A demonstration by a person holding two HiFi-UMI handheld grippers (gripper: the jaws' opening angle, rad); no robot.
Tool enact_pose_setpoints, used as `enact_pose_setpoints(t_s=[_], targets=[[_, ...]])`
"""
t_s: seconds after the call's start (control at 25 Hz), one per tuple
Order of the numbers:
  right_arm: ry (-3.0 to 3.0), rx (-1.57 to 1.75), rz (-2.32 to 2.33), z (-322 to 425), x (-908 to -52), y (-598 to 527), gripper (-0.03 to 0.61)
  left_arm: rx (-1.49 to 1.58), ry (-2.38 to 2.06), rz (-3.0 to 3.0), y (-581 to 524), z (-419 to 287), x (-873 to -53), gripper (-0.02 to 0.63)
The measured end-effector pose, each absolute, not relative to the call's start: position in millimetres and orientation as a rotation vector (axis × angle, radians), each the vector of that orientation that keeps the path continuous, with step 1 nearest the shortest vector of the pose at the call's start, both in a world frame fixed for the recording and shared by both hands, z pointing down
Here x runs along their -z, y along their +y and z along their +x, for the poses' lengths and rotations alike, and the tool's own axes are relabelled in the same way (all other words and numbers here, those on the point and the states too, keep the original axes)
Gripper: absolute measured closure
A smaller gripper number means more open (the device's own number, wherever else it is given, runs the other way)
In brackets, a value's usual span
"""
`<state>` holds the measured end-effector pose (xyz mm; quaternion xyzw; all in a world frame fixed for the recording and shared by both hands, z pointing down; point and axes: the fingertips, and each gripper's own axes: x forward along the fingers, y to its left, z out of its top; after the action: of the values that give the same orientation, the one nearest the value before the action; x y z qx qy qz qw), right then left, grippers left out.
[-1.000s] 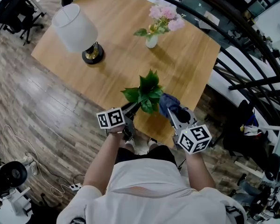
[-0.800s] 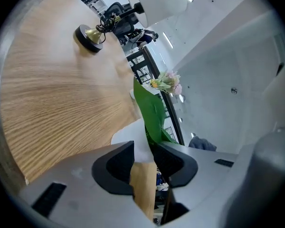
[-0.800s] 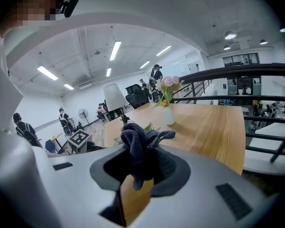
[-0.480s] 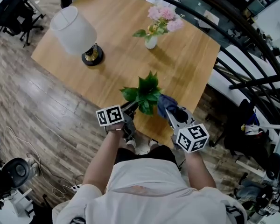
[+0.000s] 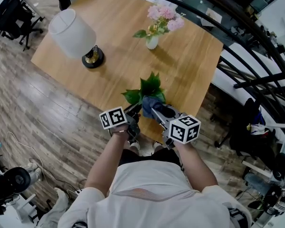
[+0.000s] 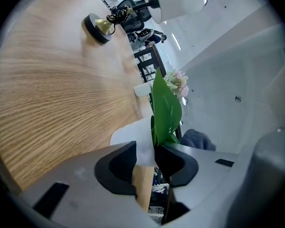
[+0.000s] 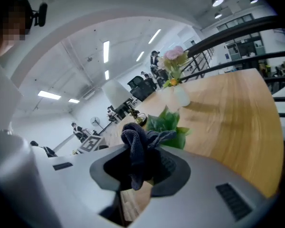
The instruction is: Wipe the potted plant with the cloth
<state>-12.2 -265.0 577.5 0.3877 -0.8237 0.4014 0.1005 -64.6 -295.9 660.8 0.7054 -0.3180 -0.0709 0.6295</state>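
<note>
The potted plant (image 5: 148,90) stands near the front edge of the wooden table (image 5: 114,61). In the left gripper view its white pot (image 6: 132,136) sits between the pads of my left gripper (image 6: 146,163), with a big green leaf (image 6: 166,106) rising above. The jaws have just been opening slightly, and the pot still touches both pads. My right gripper (image 7: 145,167) is shut on a dark blue cloth (image 7: 137,144). The bunched cloth (image 5: 150,105) lies against the near leaves (image 7: 170,123), with the right gripper (image 5: 156,112) just behind it.
A white-shaded lamp (image 5: 76,34) stands at the table's left and a small vase of pink flowers (image 5: 154,36) at the back. Black railings (image 5: 247,56) run along the right. An office chair (image 5: 12,13) is on the wood floor, far left.
My right gripper has swung left and down with the cloth, from beside the plant onto its near leaves. The left gripper has stayed at the pot.
</note>
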Motion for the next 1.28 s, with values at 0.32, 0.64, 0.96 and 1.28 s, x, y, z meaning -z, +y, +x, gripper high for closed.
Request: enact_pose_setpoints(t_s=[0.32,0.64,0.96,1.28], targets=[[-2.179,-1.281,1.407,72.1,-630.5,-248.1,0.43,0.113,-0.751,1.658,-296.3,-64.6,-658.5,0.499],[-2.307,-1.126,1.594,107.3,-561.7,-270.4,0.43,0.091,-0.76,1.67,-296.8,-63.0,-658.6,0.499],[-2.448,-1.244,1.286,36.4,-560.8,-304.5,0.43,0.079,-0.774,1.689,-297.9,-63.0,-657.1,0.499],[-2.113,-1.194,1.539,115.5,-625.2,-295.9,0.43,0.071,-0.774,1.706,-297.6,-62.5,-655.9,0.499]])
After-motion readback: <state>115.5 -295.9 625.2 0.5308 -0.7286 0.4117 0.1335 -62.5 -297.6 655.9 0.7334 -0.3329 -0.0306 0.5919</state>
